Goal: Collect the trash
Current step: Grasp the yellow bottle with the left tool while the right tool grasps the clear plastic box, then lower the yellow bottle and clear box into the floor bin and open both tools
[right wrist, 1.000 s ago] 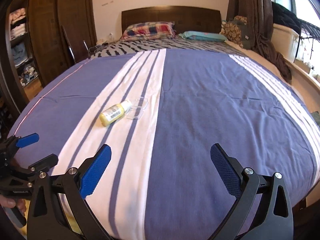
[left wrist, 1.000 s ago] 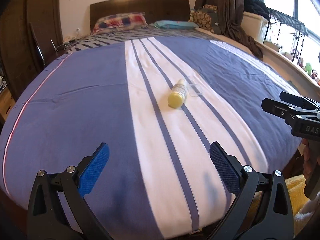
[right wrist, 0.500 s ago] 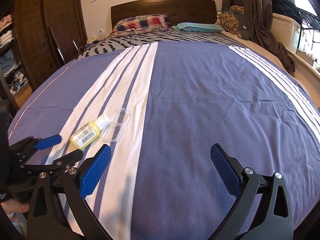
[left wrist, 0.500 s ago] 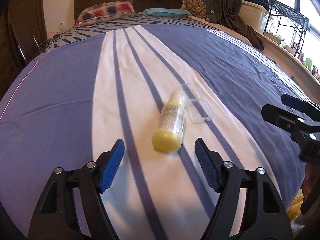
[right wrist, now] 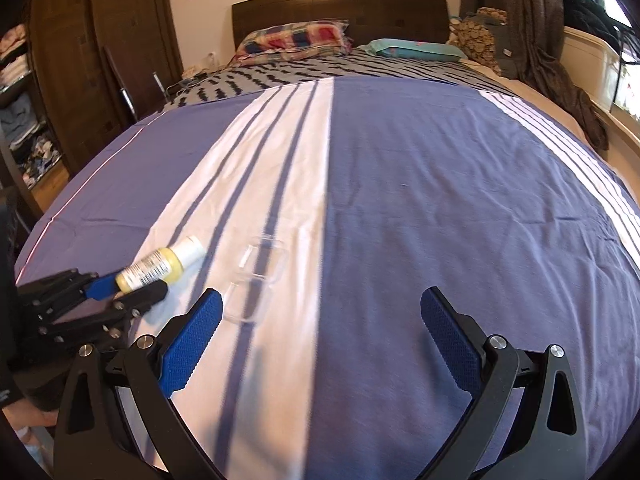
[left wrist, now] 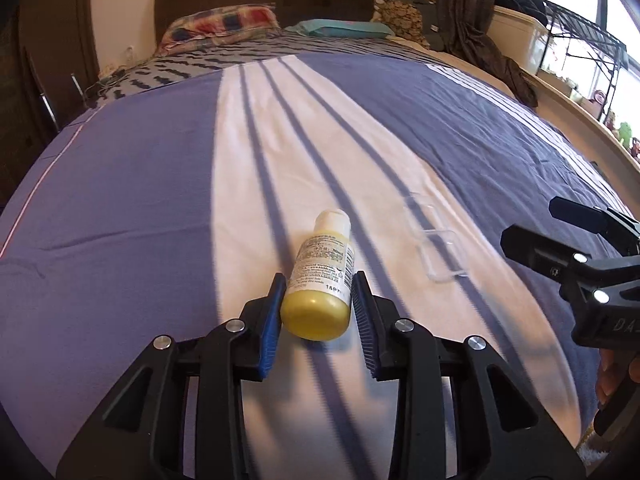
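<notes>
Left tool (left wrist: 318,304) clamps the base of the yellow bottle (left wrist: 320,276) lying on the bed (left wrist: 120,200), ready for lifting; right tool (right wrist: 320,320) hovers wide over the clear plastic case (right wrist: 256,280), its likely target.

The left gripper (left wrist: 318,312) has its pads pressed against a bottle (left wrist: 322,276). The right gripper (right wrist: 320,328) hovers with its jaws spread wide.

Left claw (left wrist: 318,308) around yellow bottle (left wrist: 320,280)
</notes>
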